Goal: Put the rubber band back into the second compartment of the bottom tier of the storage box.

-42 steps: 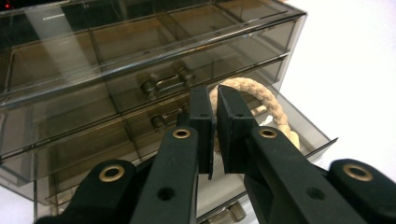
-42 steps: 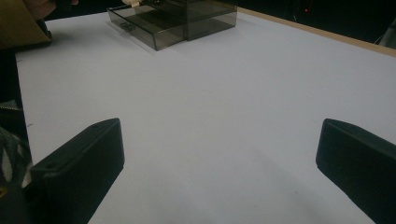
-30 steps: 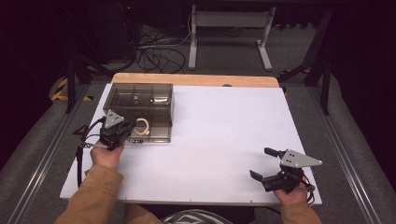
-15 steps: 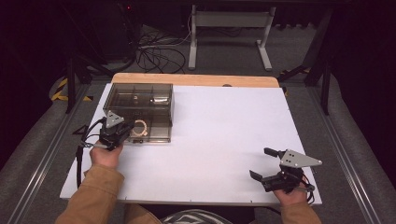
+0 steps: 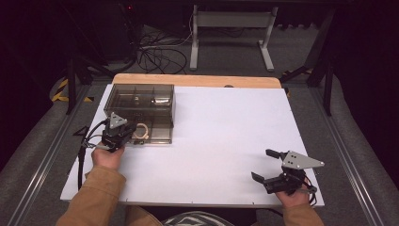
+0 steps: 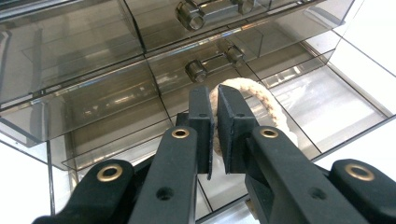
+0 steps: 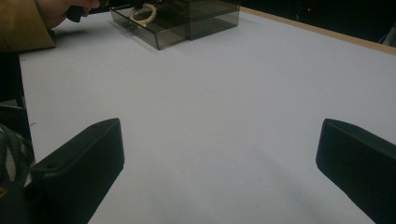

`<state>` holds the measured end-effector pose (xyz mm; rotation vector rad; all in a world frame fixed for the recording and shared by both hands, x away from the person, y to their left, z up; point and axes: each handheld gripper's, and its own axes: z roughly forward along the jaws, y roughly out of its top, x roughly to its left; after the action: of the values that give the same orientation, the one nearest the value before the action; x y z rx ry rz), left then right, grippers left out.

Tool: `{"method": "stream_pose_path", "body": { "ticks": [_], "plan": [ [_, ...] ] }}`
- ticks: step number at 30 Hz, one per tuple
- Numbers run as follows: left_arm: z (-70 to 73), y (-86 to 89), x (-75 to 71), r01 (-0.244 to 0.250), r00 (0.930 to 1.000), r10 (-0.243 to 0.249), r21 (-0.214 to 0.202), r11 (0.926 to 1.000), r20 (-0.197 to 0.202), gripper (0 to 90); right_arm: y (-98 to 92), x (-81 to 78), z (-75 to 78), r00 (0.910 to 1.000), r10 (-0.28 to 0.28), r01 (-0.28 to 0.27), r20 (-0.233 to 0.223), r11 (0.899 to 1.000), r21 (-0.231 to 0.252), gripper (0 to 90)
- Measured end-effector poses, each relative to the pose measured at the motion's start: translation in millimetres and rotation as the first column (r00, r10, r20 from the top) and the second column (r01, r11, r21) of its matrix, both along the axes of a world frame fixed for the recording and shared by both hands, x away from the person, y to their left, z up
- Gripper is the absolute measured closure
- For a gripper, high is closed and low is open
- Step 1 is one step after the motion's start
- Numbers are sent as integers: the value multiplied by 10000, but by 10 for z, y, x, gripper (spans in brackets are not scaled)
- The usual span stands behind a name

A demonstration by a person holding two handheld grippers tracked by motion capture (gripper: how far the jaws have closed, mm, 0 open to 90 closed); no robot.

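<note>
Little has shifted since the earlier frame: left gripper [image 6: 213, 135] stays clamped on the rope ring [image 6: 261, 100], over the pulled-out drawer [image 5: 155, 134] of the smoked organiser [image 5: 141, 96]. Right gripper [image 5: 270, 165] idles, jaws wide. Release or lift likely next.

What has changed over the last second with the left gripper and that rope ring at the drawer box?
Nothing visibly changed. The left gripper stays shut on the rope ring over the open drawer of the smoky plastic box, and the right gripper stays open above the white table.
</note>
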<state>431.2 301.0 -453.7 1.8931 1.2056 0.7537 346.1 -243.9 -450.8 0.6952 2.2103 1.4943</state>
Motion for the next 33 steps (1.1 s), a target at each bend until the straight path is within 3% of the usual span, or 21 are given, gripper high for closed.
{"method": "stream_pose_path", "body": {
  "ticks": [13,27,33],
  "plan": [
    [-35,5,35,24,9985,-29,-96,10000,-545,835,0,1,-1,10000,15,-15,15,10000,-25,18],
    [-37,13,45,48,9980,-59,-180,9998,-637,826,1,1,-3,10000,29,-29,10,10000,-26,18],
    [-23,29,47,156,9980,-187,-515,9985,-603,721,1,1,-2,10000,37,-37,22,10000,-26,17]
  ]
}}
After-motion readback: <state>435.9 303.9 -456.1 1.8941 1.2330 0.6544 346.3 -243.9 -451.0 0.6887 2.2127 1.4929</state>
